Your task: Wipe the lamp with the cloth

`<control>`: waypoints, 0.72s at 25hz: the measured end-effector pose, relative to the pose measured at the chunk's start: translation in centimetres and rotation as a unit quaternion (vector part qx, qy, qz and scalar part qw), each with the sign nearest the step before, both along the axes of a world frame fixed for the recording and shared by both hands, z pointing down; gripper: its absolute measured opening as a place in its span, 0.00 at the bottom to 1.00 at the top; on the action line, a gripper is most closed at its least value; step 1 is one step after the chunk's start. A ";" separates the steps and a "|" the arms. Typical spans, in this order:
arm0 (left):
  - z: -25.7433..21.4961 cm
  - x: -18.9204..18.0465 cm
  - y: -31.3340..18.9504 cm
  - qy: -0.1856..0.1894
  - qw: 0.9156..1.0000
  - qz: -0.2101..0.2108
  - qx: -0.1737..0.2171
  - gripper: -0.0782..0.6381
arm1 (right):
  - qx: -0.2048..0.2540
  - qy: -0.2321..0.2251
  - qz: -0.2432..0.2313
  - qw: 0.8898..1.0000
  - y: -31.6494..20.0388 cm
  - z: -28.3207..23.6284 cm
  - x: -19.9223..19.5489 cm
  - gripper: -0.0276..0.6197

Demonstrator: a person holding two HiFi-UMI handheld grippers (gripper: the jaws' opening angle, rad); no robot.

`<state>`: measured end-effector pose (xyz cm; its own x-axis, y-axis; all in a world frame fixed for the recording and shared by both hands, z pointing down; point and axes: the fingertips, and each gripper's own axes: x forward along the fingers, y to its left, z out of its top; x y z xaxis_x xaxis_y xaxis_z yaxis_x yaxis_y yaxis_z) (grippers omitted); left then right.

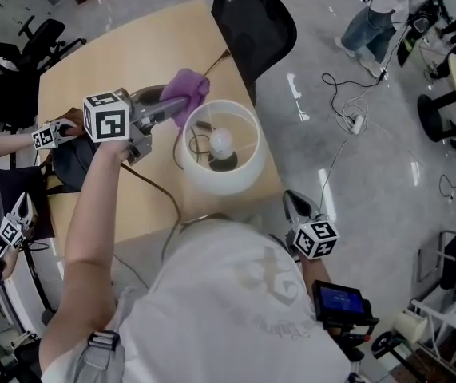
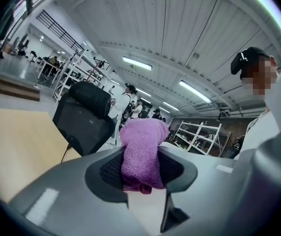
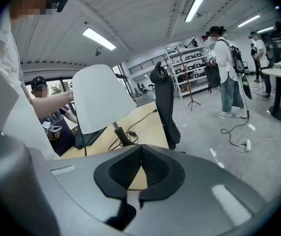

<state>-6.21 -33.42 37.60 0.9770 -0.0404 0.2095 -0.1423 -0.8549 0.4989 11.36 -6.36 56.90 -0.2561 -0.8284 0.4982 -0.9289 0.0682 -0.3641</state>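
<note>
A white lamp stands on the wooden table; from above its shade is open and the bulb shows inside. My left gripper hangs just left of the shade's far rim, shut on a purple cloth. In the left gripper view the folded cloth is squeezed between the pads and sticks out past the tips of the left gripper. My right gripper hovers off the table's right edge, jaws shut with nothing in them. Its own view shows the lamp shade and the lamp's dark stem ahead.
A black office chair stands at the table's far right corner. The lamp's cord runs across the table. Another person's arm with grippers and dark gear sit at the table's left. Cables and a power strip lie on the floor.
</note>
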 end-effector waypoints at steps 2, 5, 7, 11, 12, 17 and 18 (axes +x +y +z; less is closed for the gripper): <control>1.5 0.3 0.0 -0.025 1.000 0.010 0.001 0.33 | 0.000 -0.001 0.006 1.000 0.1 0.1 0.2 0.06; 3.8 0.6 -0.2 -0.055 0.998 0.022 -0.001 0.33 | -0.001 -0.002 0.014 1.000 0.0 0.1 0.5 0.06; 5.5 0.7 -0.7 -0.070 0.997 0.024 -0.010 0.33 | -0.001 -0.001 0.017 1.000 0.0 0.1 0.5 0.06; 9.7 0.7 -1.8 -0.102 0.994 0.022 -0.037 0.33 | -0.006 -0.001 0.027 1.000 0.4 0.3 0.4 0.06; 10.7 0.7 -2.0 -0.112 0.993 0.020 -0.043 0.33 | -0.007 -0.001 0.030 1.000 0.6 0.3 0.4 0.06; 13.0 0.8 -3.0 -0.128 0.991 0.004 -0.045 0.33 | -0.011 0.000 0.043 0.999 1.8 0.6 1.0 0.06; 12.1 0.9 -3.3 -0.115 0.992 0.002 -0.043 0.33 | -0.011 0.000 0.046 0.999 1.9 0.6 1.1 0.06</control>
